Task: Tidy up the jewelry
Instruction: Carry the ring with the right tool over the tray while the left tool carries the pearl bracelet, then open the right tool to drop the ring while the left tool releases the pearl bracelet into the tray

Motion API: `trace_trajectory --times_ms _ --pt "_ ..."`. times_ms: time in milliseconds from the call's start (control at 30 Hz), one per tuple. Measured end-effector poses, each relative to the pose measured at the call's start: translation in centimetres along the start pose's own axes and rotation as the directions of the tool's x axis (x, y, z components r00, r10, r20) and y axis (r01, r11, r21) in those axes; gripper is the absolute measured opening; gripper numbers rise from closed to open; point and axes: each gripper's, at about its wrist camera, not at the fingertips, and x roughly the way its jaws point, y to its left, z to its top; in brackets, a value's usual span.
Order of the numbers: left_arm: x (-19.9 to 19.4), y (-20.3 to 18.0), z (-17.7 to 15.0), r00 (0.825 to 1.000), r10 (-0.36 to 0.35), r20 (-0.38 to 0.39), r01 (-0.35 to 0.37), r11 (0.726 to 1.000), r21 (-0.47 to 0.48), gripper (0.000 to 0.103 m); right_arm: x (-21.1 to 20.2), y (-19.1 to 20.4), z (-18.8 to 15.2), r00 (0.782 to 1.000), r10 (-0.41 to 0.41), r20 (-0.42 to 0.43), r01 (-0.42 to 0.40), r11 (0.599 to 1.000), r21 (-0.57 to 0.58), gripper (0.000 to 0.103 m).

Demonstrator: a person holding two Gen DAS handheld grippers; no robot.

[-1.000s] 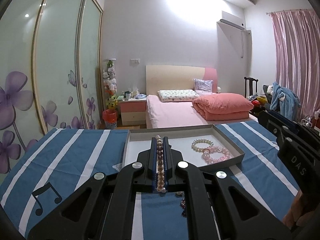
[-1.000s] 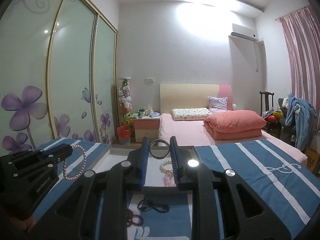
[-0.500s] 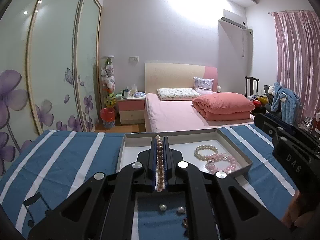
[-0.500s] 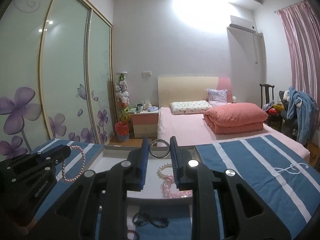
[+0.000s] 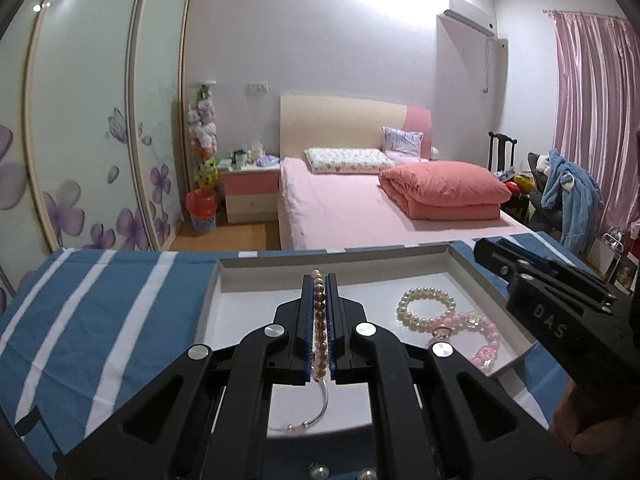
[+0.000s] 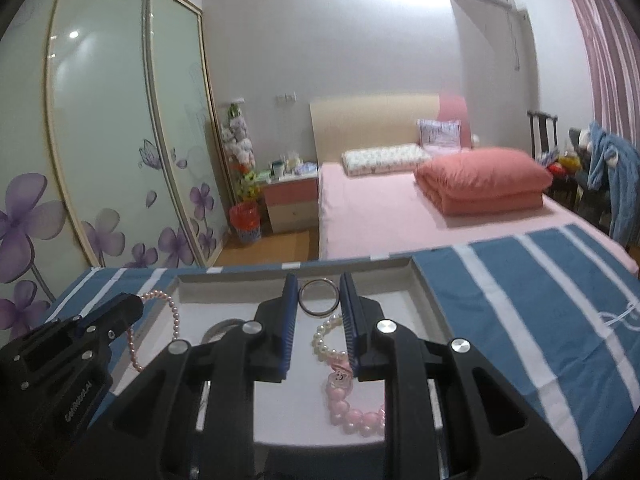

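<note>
Two hand-held grippers over tray (image 5: pixel 516 354): left (image 5: pixel 319 280) clamping pearl bracelet (image 5: pixel 319 320), right (image 6: pixel 319 280) gripping ring (image 6: pixel 319 297).

Black tongs (image 5: pixel 319 288), blue pads, silver screws

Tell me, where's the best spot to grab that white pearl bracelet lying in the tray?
Probably from above, fingers astride the far arc of the white pearl bracelet. It lies flat in the tray, and its near side touches the pink bead bracelet.
</note>
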Motion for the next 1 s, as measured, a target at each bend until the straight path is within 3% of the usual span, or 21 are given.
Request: trace_trajectory --times_ms 367,400,467,1000 --pt "2.3 -0.1 -0.4 0.997 -0.019 -0.073 0.018 1.0 -0.004 0.007 3.4 -0.4 -0.6 0.994 0.007 -0.108 -0.005 1.0 0.023 0.023" --pt "2.4 0.1 -0.4 0.997 -0.018 -0.079 0.017 1.0 -0.013 0.007 3.5 -0.5 -0.7 0.993 0.011 -0.116 -0.007 1.0 0.029 0.031" --pt "2.6 0.7 -0.3 0.996 -0.025 -0.087 0.023 0.999 -0.03 0.007 3.3 -0.8 -0.6 0.994 0.004 -0.11 0.0 0.999 0.036 0.038" --pt "0.7 3.0 0.5 0.996 -0.023 -0.081 0.014 0.994 -0.109 0.007 0.5 -1.5 -0.8 0.995 0.004 -0.1 0.001 0.999 0.053 0.038"
